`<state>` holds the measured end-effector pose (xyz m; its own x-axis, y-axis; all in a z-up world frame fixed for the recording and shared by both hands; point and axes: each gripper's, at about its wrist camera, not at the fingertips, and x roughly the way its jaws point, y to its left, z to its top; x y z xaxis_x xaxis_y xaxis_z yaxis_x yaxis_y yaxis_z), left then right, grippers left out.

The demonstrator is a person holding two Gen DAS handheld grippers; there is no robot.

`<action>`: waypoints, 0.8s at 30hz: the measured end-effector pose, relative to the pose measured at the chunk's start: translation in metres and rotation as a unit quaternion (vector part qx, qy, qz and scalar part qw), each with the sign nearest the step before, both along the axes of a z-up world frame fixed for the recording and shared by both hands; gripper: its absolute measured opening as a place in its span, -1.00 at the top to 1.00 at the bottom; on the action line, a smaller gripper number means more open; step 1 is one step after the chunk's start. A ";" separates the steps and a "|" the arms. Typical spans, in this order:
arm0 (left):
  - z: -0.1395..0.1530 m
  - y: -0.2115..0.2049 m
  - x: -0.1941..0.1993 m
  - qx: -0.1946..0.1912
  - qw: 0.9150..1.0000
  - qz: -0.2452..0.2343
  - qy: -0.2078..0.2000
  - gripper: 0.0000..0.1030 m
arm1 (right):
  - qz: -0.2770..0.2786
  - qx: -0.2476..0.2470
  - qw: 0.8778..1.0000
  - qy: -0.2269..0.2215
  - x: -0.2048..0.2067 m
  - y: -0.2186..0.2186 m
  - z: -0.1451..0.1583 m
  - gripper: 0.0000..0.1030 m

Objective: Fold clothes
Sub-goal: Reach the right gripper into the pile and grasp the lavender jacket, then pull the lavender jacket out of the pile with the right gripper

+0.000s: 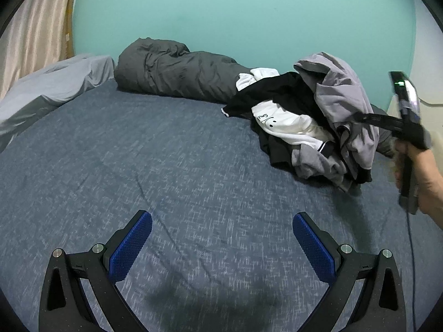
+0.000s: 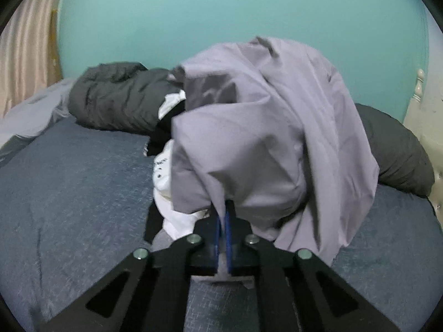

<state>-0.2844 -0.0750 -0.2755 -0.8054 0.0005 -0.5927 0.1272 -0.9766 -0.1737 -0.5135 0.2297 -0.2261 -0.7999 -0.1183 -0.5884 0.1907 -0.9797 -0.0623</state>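
A heap of clothes [image 1: 301, 135] lies on the right of the bed: black pieces, a white shirt [image 1: 288, 124] with black print, grey items. A light grey-lilac garment [image 2: 263, 127] is lifted off the heap, and my right gripper [image 2: 223, 215] is shut on its lower fold. In the left wrist view that garment [image 1: 343, 94] drapes over the pile, with the right gripper's black body [image 1: 407, 127] and a hand [image 1: 426, 174] at the far right. My left gripper [image 1: 221, 221] is open, low over bare blue sheet, well left of the heap.
The blue-grey bed sheet [image 1: 138, 166] spreads wide to the left and front. A rolled dark grey duvet [image 1: 171, 72] lies along the teal wall. A grey pillow [image 1: 55, 80] sits at the far left beside a pink curtain [image 1: 30, 36]. A cream headboard [image 2: 420, 110] stands at right.
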 end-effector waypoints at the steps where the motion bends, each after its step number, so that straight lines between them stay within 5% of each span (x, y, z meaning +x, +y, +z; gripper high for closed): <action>1: 0.001 -0.001 0.005 0.000 1.000 0.002 0.001 -1.00 | 0.007 -0.004 1.000 0.003 0.012 0.002 0.003 0.96; 8: 0.005 -0.017 0.055 0.012 1.000 0.026 -0.002 -1.00 | 0.053 -0.034 0.998 0.022 0.096 0.016 0.026 0.96; 15: -0.012 -0.018 0.101 0.026 0.999 0.023 -0.003 -1.00 | 0.074 -0.051 0.995 -0.037 0.214 0.029 -0.012 0.96; 20: -0.034 -0.005 0.113 0.030 0.999 0.003 -0.009 -1.00 | 0.031 -0.046 0.991 -0.121 0.265 0.053 -0.068 0.96; 24: -0.050 0.003 0.112 0.019 1.000 -0.015 -0.018 -1.00 | -0.034 -0.025 0.990 -0.132 0.290 0.077 -0.076 0.88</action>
<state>-0.1728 -0.0716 -0.3255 -0.7823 0.0467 -0.6211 0.1053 -0.9729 -0.2058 -0.2236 0.3065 -0.3020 -0.6264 -0.1024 -0.7727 0.1266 -0.9915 0.0288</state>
